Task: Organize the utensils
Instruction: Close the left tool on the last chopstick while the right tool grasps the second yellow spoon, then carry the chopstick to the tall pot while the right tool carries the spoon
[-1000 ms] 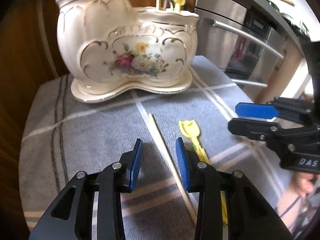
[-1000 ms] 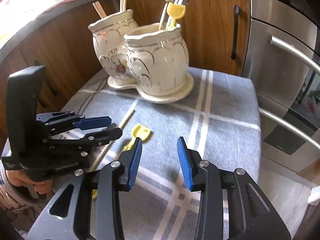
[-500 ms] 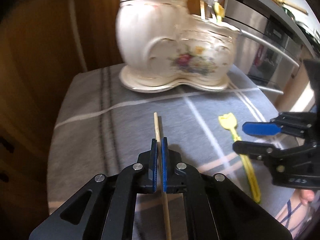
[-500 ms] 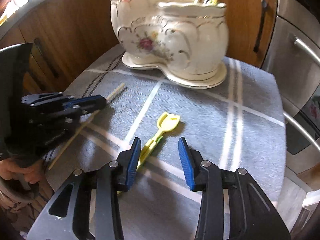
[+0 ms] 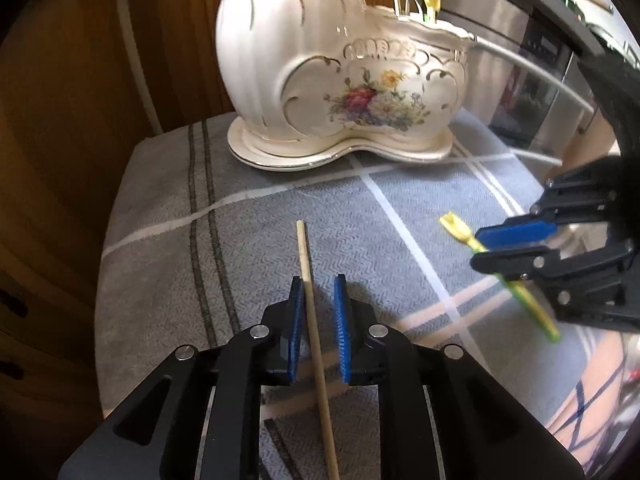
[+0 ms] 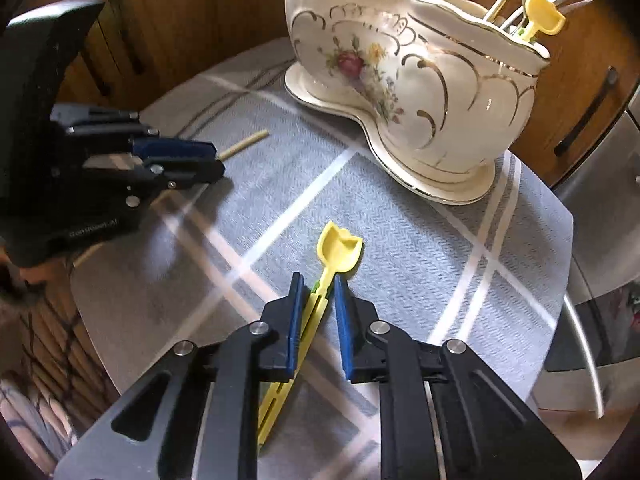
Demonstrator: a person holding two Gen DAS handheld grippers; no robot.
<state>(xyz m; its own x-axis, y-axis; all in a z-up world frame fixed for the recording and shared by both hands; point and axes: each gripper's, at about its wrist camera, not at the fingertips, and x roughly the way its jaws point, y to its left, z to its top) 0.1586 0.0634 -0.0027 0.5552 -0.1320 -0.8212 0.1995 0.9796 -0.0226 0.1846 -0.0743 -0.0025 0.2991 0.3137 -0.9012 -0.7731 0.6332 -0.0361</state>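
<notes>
Since half a second ago the left gripper (image 5: 318, 300) has let its jaws part again around the wooden stick (image 5: 310, 280), having been pinched on it, and the right gripper (image 6: 316, 300) has slid forward so its jaws now straddle the handle of the yellow fork (image 6: 326, 276). Both tools lie flat on the grey checked cloth (image 5: 168, 216), in front of the flowered ceramic holder (image 5: 340, 80), whose right compartment already carries forks and a matching yellow fork (image 6: 540, 16). Neither gripper is clamped: each stands partly open with its tool lying between the pads, apparently against the left one. To do this step well, I judge each gripper should centre on its handle and close squarely before lifting, since thin items roll easily. Both grippers sit low, near level with the cloth, pointing toward the holder.
</notes>
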